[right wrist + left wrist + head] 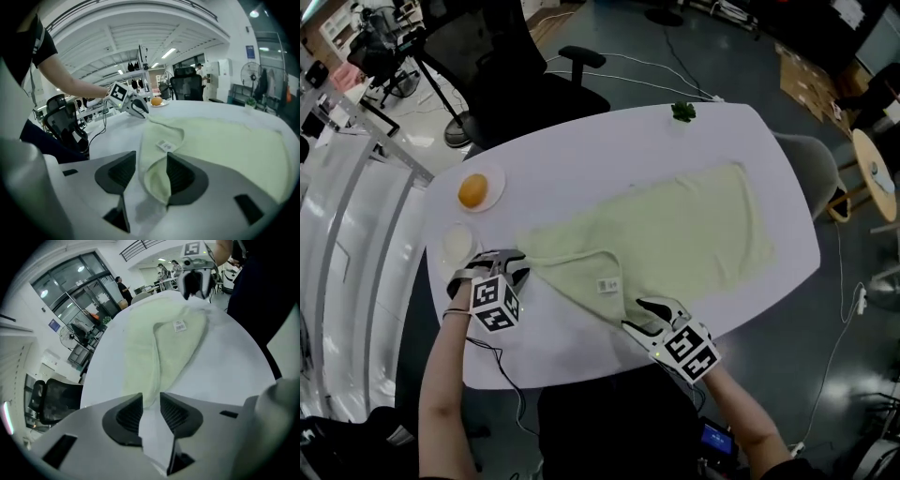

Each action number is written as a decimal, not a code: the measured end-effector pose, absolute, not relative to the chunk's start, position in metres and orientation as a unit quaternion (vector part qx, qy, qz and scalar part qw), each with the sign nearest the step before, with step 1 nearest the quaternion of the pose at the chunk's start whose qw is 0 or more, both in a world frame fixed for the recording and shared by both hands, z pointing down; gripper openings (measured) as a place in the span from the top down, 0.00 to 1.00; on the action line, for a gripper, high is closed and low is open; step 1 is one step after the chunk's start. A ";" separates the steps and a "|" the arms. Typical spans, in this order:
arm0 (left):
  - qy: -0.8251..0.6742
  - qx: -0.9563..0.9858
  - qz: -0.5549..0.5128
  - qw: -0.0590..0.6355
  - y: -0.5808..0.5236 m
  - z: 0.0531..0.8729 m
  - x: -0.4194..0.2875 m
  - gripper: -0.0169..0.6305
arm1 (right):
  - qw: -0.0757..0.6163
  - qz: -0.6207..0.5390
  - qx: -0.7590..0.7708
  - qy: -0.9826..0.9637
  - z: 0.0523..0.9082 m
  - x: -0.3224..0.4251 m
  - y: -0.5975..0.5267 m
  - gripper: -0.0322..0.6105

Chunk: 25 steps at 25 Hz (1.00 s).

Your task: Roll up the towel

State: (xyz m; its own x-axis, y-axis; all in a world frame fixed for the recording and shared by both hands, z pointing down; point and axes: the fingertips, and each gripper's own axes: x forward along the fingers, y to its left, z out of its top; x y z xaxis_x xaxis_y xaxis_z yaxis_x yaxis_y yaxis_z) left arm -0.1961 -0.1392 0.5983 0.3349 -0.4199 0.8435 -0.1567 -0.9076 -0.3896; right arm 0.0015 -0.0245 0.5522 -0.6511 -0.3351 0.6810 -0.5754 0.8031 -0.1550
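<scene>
Towel (pixel 703 230) lay flat on the table (pixel 581 159), its near edge already turned over once into a flap, label (pixel 607 286) facing up.

Left gripper (pixel 150 401): jaws narrow, with bare table showing in the gap. The flap's left end came to a point right at the jaw tips and ran straight ahead from them. No pinch seen.

Right gripper (pixel 151 164): jaws moderately apart. The flap's right end lay between them, against the right-hand pad, with a clear gap to the left-hand pad. Not clamped.

Key relation: the folded edge ran from one gripper's jaws to the other's, one end at each. The rest of the towel lay beyond the jaws, its long axis leading away and to the right.

Judgement: the roll should advance away from both jaws across the cloth. Neither hand was nearer, since each was already at its own end. The right end sat deeper in its jaws than the left, so the left probably needs to reach further in for an even grip.
</scene>
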 end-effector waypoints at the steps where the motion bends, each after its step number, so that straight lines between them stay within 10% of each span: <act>1: 0.179 -0.810 -0.545 0.124 -0.142 0.599 -0.198 0.79 | 0.340 0.186 0.263 -0.884 0.560 -0.001 -0.013 0.61; 8: 0.144 -0.810 -0.547 0.155 -0.155 0.613 -0.200 0.87 | 0.411 0.157 0.355 -0.825 0.608 0.004 0.010 0.72; 11: 0.129 -0.819 -0.543 0.131 -0.152 0.614 -0.201 0.90 | 0.430 0.149 0.381 -0.805 0.612 0.012 0.009 0.92; 25: 0.028 -0.828 -0.559 -0.038 -0.107 0.587 -0.223 0.92 | 0.442 0.195 0.314 -0.817 0.554 0.044 0.040 0.92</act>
State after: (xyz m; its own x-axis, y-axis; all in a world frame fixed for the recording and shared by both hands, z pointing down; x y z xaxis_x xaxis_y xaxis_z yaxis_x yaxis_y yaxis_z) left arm -0.2225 -0.1074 0.5871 0.3729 -0.0048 0.9279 -0.0896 -0.9955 0.0309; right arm 0.0438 0.0405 0.5544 -0.4116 -0.3412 0.8451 -0.6854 0.7270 -0.0403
